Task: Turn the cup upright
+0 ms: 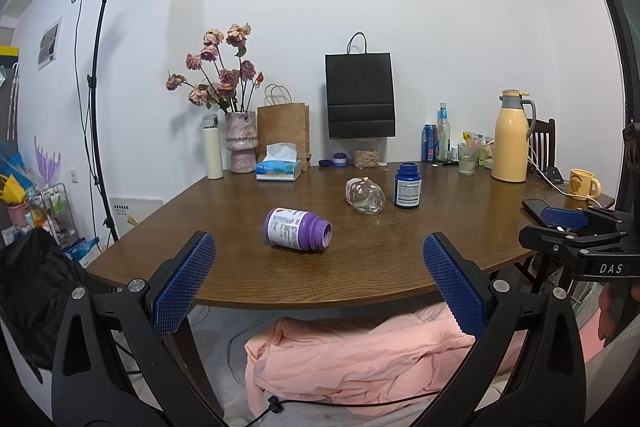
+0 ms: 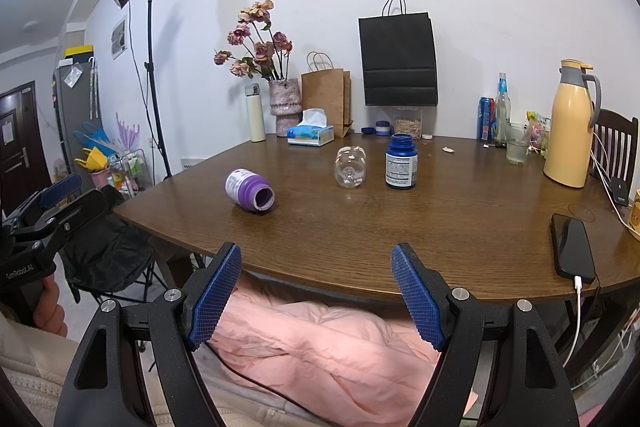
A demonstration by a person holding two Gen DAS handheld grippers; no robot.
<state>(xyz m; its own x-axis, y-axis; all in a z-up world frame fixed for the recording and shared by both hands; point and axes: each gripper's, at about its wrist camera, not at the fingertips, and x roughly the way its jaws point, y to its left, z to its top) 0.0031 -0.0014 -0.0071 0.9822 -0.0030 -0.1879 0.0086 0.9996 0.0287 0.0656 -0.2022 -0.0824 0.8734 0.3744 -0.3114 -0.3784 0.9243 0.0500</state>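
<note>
A clear plastic cup with small pink prints lies on its side mid-table. A purple bottle also lies on its side nearer the front, its open mouth facing right. A dark blue bottle stands upright just right of the cup. My left gripper is open at the table's near edge, in line with the purple bottle, holding nothing. My right gripper is open too, short of the front edge, empty. Each gripper shows at the other view's side.
Wooden table. Along the back: white flask, flower vase, tissue box, paper bags, yellow thermos, glass, can, bottle. A phone on a cable lies at right, a yellow mug beyond. Pink quilt below.
</note>
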